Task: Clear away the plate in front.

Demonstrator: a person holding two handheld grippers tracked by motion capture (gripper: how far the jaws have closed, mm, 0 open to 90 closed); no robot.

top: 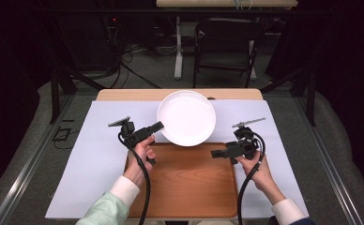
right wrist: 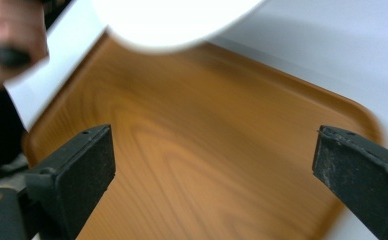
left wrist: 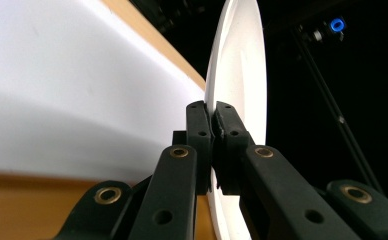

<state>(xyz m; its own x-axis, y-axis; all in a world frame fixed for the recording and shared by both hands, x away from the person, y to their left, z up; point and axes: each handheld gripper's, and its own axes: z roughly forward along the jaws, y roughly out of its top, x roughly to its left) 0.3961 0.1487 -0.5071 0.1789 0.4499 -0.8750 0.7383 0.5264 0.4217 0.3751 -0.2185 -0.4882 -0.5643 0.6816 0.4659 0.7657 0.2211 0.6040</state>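
A round white plate point(top: 186, 117) hovers over the far edge of a wooden tray point(top: 185, 180). My left gripper point(top: 159, 125) is shut on the plate's left rim; in the left gripper view the plate point(left wrist: 237, 65) stands edge-on between the closed pads of that gripper point(left wrist: 213, 117). My right gripper point(top: 216, 153) is open above the tray's right side, apart from the plate. In the right gripper view its wide-set gripper point(right wrist: 214, 160) frames the tray point(right wrist: 197, 150), with the plate's blurred edge point(right wrist: 172, 20) at the top.
A white sheet point(top: 100, 154) covers the wooden table under the tray. A dark folding chair point(top: 227, 44) and a table leg point(top: 178, 49) stand beyond the far edge. Black frame posts point(top: 54, 93) flank the table.
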